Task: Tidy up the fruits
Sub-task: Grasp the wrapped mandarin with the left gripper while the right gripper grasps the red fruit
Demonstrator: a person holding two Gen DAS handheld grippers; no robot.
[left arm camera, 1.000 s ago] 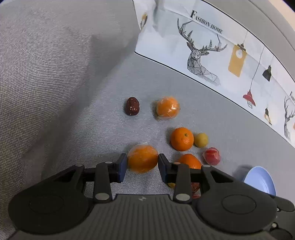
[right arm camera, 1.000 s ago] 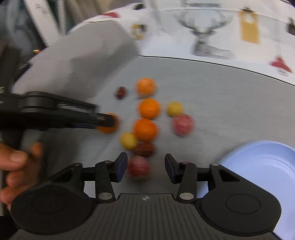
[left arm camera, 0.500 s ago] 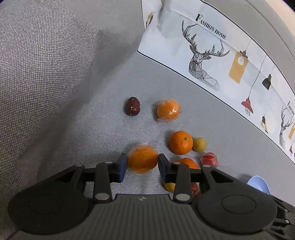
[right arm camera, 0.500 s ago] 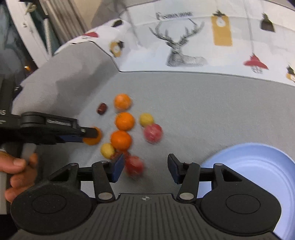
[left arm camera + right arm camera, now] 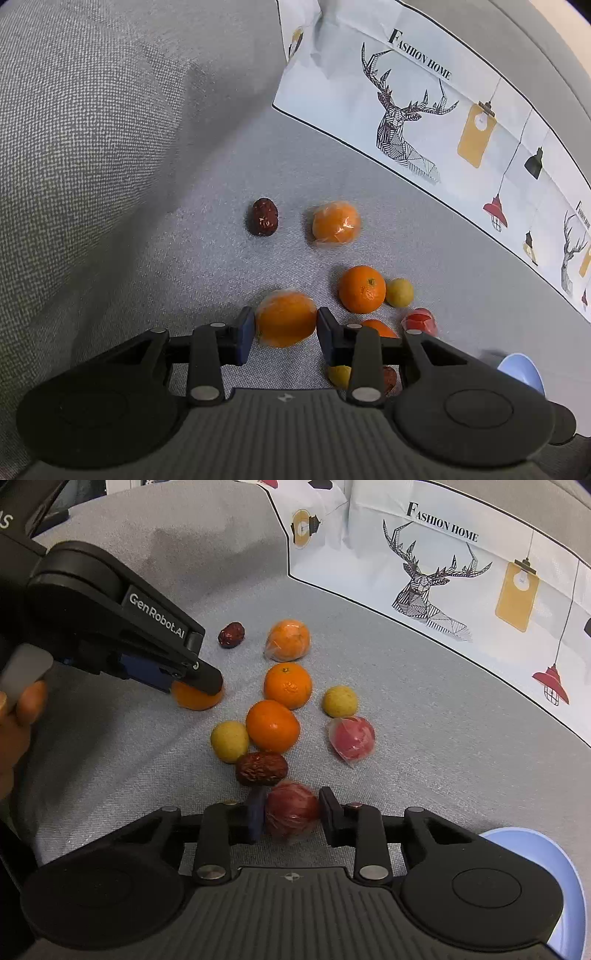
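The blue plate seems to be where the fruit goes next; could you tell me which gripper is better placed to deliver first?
Right, probably. The right gripper brackets the wrapped red fruit with the blue plate just beside it. The left gripper brackets a wrapped orange, farther from the plate.

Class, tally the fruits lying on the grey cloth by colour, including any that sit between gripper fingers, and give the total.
Orange: 4
Yellow: 2
Red or pink: 2
Dark brown-red, wrinkled: 2
Total: 10
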